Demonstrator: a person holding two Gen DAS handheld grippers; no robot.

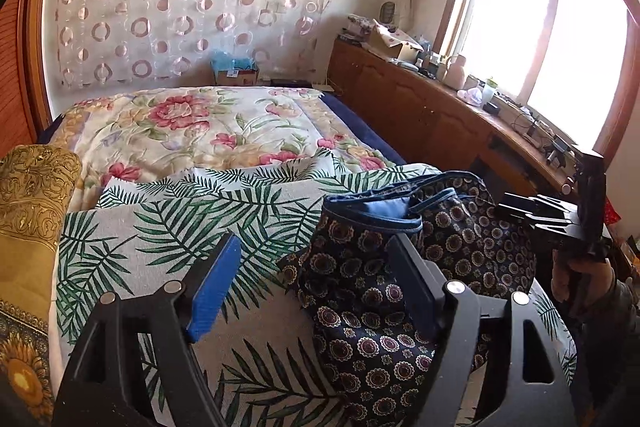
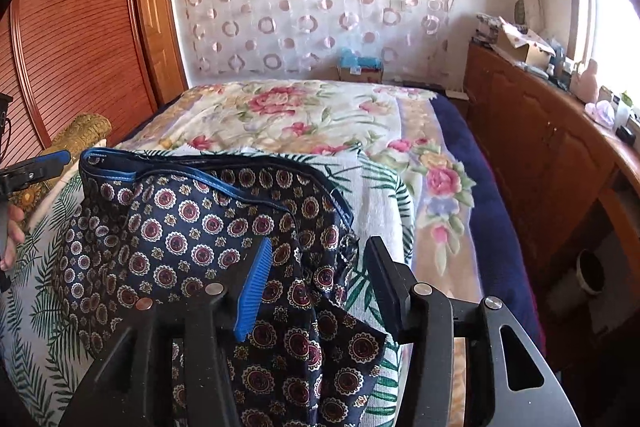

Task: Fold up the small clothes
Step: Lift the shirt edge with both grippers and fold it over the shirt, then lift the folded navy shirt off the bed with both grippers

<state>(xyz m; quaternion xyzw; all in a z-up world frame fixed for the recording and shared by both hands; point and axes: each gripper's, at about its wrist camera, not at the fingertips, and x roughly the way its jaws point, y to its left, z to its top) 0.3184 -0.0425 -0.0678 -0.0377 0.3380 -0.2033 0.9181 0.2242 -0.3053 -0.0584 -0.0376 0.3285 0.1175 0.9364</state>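
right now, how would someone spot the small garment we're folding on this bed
Start at the bed with its rose-flowered quilt, then drop to the white palm-leaf cloth at the near end. On it lies the dark navy garment: the only fabric with small round medallions and a blue-trimmed edge.

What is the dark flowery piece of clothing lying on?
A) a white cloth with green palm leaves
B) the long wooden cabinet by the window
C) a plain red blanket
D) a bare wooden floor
A: the dark patterned garment rests on the white cloth with green palm leaves, spread over the bed.
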